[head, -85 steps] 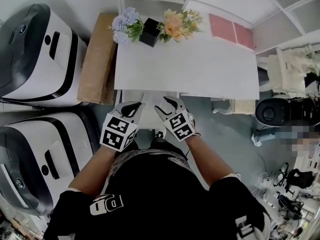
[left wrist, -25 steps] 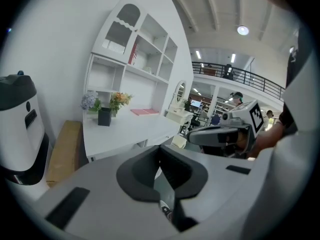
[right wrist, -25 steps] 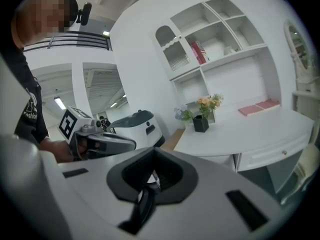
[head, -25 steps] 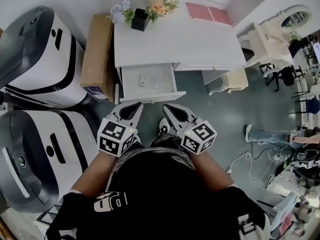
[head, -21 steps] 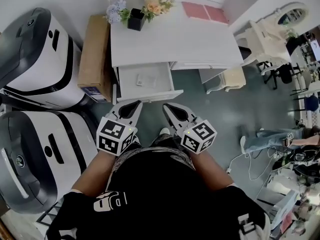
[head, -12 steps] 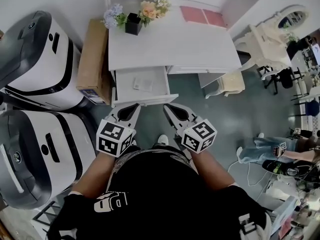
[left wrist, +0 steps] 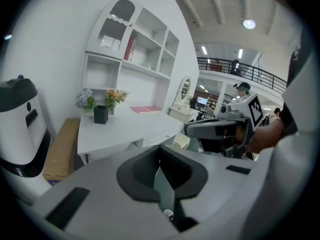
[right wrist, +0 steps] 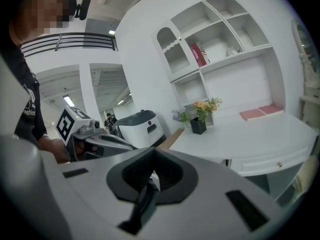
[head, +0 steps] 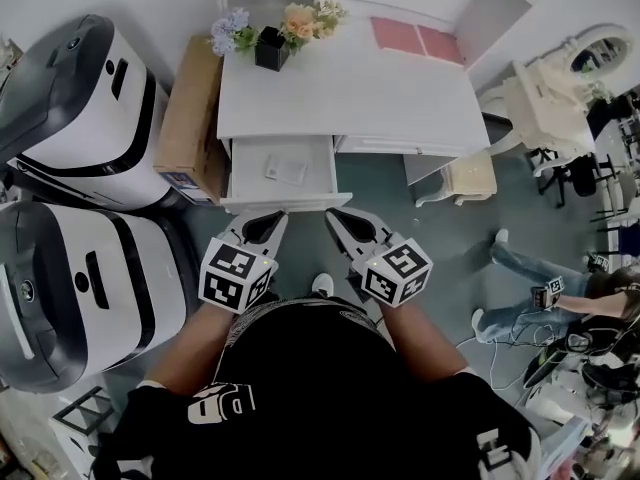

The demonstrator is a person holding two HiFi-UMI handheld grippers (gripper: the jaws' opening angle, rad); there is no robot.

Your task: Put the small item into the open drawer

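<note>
- The fingers of my left gripper (left wrist: 161, 170) were pressed together, with nothing between them.
- The fingers of my right gripper (right wrist: 152, 176) were closed in the same way and also empty.
- Both tips pointed toward the open drawer (head: 250, 180) without touching it.
- The small item (head: 287, 170) lay inside that drawer, below the white desk (head: 350, 88).

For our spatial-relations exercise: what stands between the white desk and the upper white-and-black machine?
A brown cardboard box stands there, shown in the head view.
</note>
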